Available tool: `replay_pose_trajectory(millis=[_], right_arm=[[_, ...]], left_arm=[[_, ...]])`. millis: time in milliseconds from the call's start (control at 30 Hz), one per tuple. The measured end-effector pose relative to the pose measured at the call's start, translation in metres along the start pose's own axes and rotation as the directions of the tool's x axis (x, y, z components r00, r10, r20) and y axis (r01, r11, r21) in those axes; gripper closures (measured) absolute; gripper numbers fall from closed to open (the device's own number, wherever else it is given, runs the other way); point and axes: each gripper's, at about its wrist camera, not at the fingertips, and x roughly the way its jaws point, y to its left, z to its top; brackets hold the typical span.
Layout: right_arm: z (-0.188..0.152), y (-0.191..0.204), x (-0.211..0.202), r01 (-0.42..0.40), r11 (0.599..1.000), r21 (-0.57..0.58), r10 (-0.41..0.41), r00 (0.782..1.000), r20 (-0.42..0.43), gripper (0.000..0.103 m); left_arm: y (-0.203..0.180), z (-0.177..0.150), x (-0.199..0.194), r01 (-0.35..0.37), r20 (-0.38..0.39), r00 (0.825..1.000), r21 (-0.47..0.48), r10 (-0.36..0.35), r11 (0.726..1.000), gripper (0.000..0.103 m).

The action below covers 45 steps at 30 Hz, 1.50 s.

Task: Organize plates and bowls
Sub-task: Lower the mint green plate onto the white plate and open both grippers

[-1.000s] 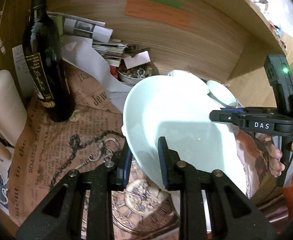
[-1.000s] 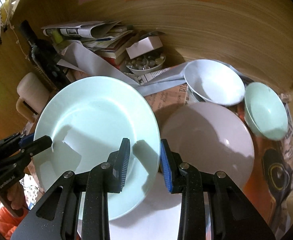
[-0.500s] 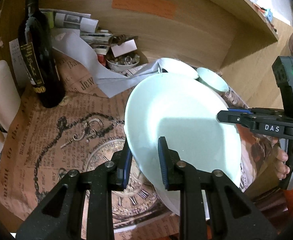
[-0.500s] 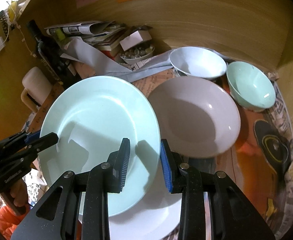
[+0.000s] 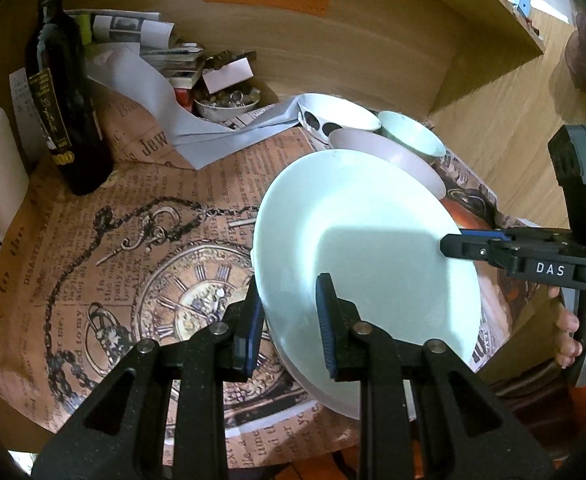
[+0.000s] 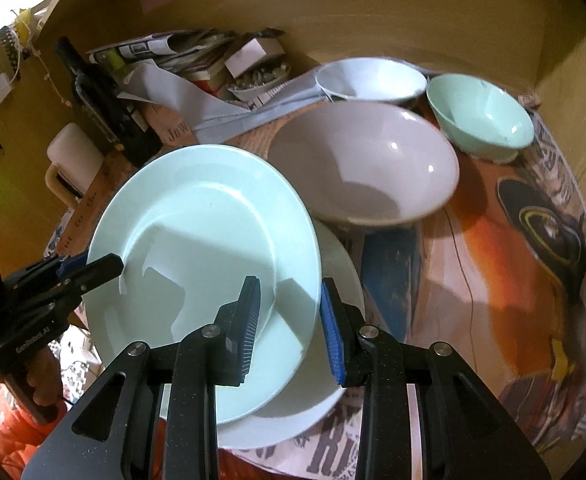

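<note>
A pale green plate (image 5: 365,248) (image 6: 205,248) hangs between both grippers, tilted, over a white plate (image 6: 325,380) on the table. My left gripper (image 5: 289,320) grips its left rim; it also shows in the right wrist view (image 6: 89,268). My right gripper (image 6: 289,332) grips its right rim; it also shows in the left wrist view (image 5: 465,244). Behind stand a large grey bowl (image 6: 365,168), a white bowl (image 6: 369,80) and a pale green bowl (image 6: 481,116).
A dark wine bottle (image 5: 65,112) stands at the back left. Papers, books and a small dish of trinkets (image 5: 229,100) crowd the back. A wooden wall (image 5: 373,40) curves behind. A printed paper (image 5: 133,240) covers the table.
Both grippers have carried the green plate back towards the near edge and lower, over the white plate. The bowls now look farther away.
</note>
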Motion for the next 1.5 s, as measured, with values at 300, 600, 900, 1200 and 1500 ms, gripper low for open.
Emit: replay_pose_trajectory(millis=[300, 600, 900, 1200, 1500], right_arm=[[-0.015, -0.008, 0.004, -0.009, 1.0, 0.028, 0.009, 1.0, -0.02, 0.075], [-0.022, -0.009, 0.008, -0.004, 1.0, 0.031, 0.006, 0.999, -0.038, 0.075], [-0.023, -0.011, 0.008, -0.006, 0.999, 0.032, 0.007, 0.999, -0.033, 0.075], [-0.026, -0.01, 0.007, -0.013, 0.999, 0.032, 0.014, 1.0, -0.028, 0.075], [-0.028, -0.013, 0.003, -0.023, 0.998, 0.052, 0.023, 1.0, -0.006, 0.075]], left_arm=[[-0.006, -0.012, 0.013, -0.01, -0.042, 0.999, 0.011, 0.01, 1.0, 0.079], [-0.011, -0.015, 0.019, -0.032, -0.042, 0.999, 0.033, 0.034, 0.999, 0.079], [-0.012, -0.011, 0.024, -0.062, -0.03, 0.997, 0.064, 0.064, 0.996, 0.078], [-0.004, -0.014, 0.039, -0.066, -0.072, 0.995, 0.059, 0.07, 0.996, 0.075], [-0.007, -0.014, 0.043, -0.079, -0.064, 0.994, 0.091, 0.085, 0.993, 0.074]])
